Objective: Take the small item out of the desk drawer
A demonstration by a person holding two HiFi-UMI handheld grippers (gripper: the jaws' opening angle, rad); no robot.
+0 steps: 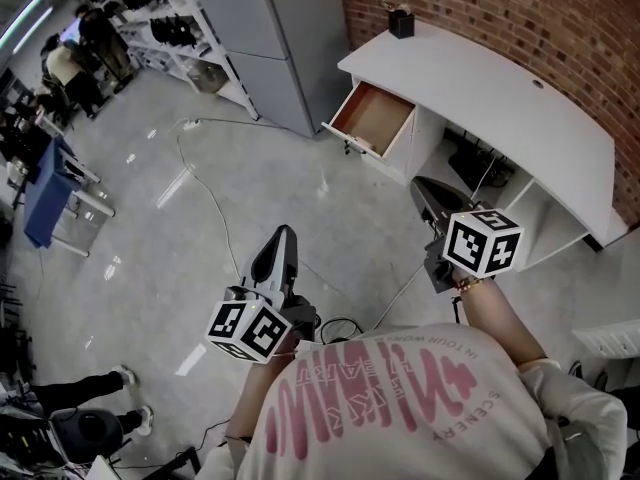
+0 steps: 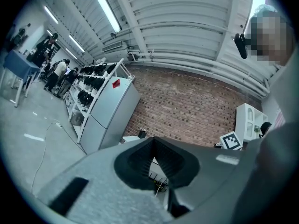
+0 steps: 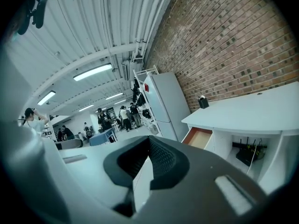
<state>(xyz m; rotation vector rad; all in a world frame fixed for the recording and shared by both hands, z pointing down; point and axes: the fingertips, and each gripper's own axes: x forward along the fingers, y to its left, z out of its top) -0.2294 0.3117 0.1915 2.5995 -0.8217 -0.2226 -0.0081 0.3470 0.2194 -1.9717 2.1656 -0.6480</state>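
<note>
Standing on the grey floor (image 1: 200, 228), well back from the white desk (image 1: 500, 98) that runs along the brick wall (image 1: 520, 18). Both grippers are held out in front, pointing roughly level toward the desk.

- Drawer (image 1: 372, 118): pulled open at the desk's left end, with its wood-brown inside facing up. It is well apart from both grippers.
- Small item: can't be made out in the drawer from any view – too far and too small.
- Left gripper (image 1: 283, 236): jaws pressed together at the tips with nothing between them, as seen in its own view (image 2: 153, 141).
- Right gripper (image 1: 425, 190): jaws also closed on nothing (image 3: 148, 140). It is the nearer of the two to the desk.
- A small black holder (image 1: 401, 22) sits on the desktop near the wall, above the drawer end.
- A grey cabinet (image 1: 280, 38) stands just left of the desk.
- A thin cable (image 1: 210, 193) trails across the floor.
</note>
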